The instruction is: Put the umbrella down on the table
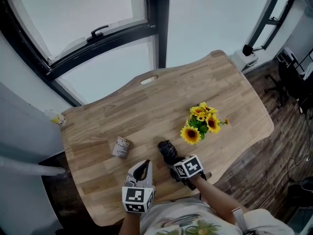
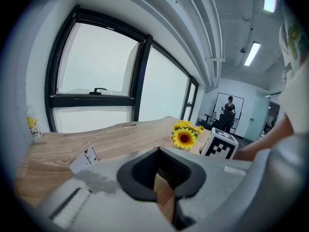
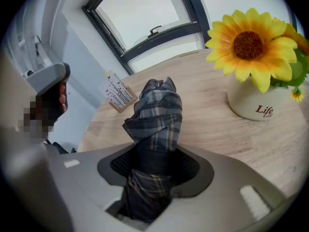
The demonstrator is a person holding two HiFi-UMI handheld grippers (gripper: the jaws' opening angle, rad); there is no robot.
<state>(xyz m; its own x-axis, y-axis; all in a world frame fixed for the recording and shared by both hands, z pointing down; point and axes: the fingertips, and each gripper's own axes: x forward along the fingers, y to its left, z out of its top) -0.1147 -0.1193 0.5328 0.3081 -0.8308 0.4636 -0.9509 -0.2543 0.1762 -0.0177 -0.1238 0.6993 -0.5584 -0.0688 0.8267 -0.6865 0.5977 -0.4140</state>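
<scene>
1. Your right gripper (image 3: 155, 161) has its jaws closed on the folded plaid umbrella (image 3: 157, 112). They clamp its lower part, and the bunched fabric end sticks out ahead of the jaws.
2. Your left gripper (image 2: 161, 178) carries nothing. Its jaws stand a narrow gap apart, with only a strip of wood grain showing between them. It hangs beside the right one, over the near edge of the table (image 1: 146, 106).
3. The umbrella is above the table's near edge, pointing away from you and tilted downward. It sits between the small printed box (image 1: 121, 147) on its left and the sunflower pot (image 3: 256, 105) on its right, and touches neither.
4. No view settles whether the umbrella's far end rests on the wood or floats just above it. Treat contact as unconfirmed.
5. Done, as far as can be judged: the umbrella is in hand, over the table, angled toward a bare patch of wood.
6. Left to do: bring it down until its length lies on the table, open the right jaws and draw the gripper clear.
7. Keep the fabric end clear of the sunflower pot, since it looks light enough to tip if nudged.
</scene>
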